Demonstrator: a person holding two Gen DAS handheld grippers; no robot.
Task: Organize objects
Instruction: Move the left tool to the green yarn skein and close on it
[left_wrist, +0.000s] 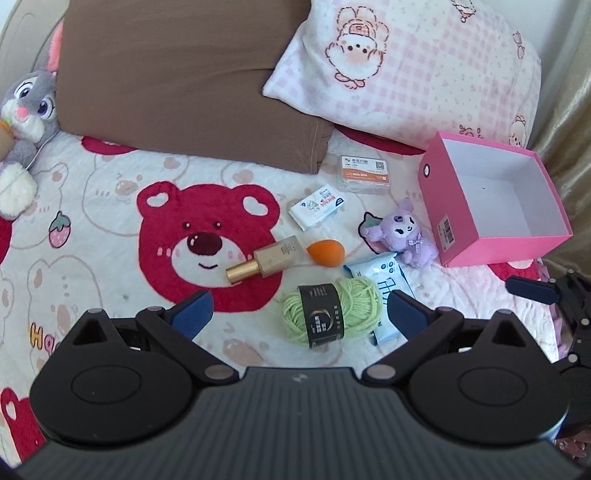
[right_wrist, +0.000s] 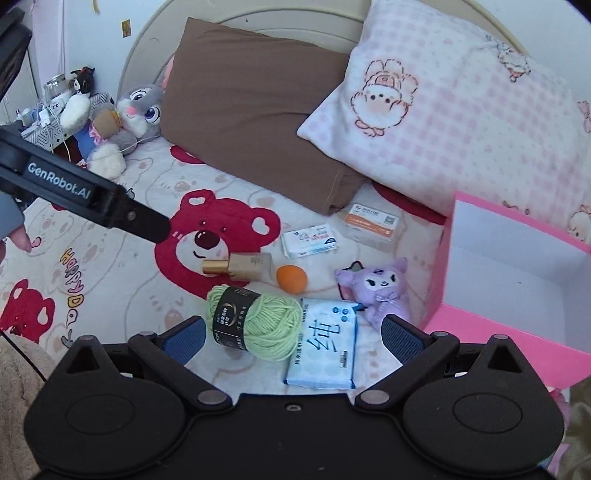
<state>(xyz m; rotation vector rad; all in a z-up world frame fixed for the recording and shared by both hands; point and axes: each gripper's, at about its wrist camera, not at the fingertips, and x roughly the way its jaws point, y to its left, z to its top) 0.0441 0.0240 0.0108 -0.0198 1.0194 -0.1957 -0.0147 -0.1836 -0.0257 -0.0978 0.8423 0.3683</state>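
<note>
A pink box with a white inside stands open and bare on the bed at the right. Before it lie a purple plush, a blue wipes pack, a green yarn ball, an orange sponge, a gold bottle, a white tissue packet and an orange-labelled case. My left gripper hovers open over the yarn. My right gripper is open above yarn and wipes.
A brown pillow and a pink checked pillow lie at the head of the bed. A grey rabbit plush sits at the far left. The bear-print bedspread stretches left. A gold curtain hangs right.
</note>
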